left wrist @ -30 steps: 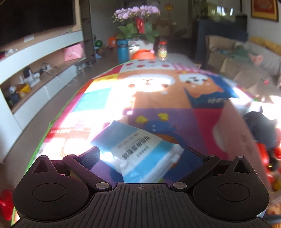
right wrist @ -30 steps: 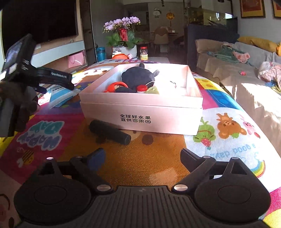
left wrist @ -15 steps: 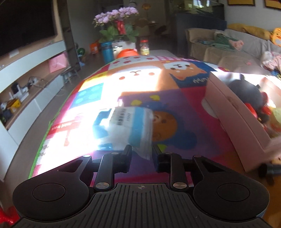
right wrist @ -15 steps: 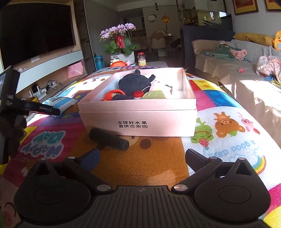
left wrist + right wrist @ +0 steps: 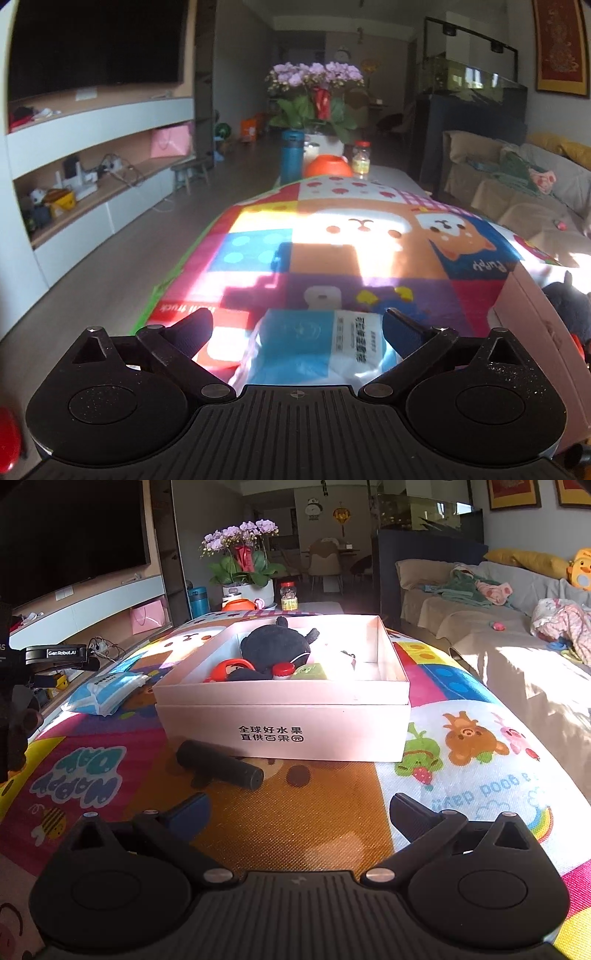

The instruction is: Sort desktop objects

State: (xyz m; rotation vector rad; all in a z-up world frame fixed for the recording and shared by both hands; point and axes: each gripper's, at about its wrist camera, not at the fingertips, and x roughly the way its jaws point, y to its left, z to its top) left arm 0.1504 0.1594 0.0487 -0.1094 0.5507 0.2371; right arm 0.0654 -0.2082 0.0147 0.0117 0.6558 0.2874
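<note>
Box front reads "全球好水果 / 直供百果园", ahead of the right fingers. Play mat shows "Puppy" on a blue patch and "truck" upside down; in the right view "Happy Day", inverted. "GenRobot.AI" on the left gripper.

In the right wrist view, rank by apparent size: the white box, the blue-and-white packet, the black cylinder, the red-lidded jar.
1. White box, by far the largest.
2 and 3. Blue-and-white packet and black cylinder look similar; the cylinder lies nearer, so unranked.
4. Red-lidded jar, smallest, but farthest away.
</note>
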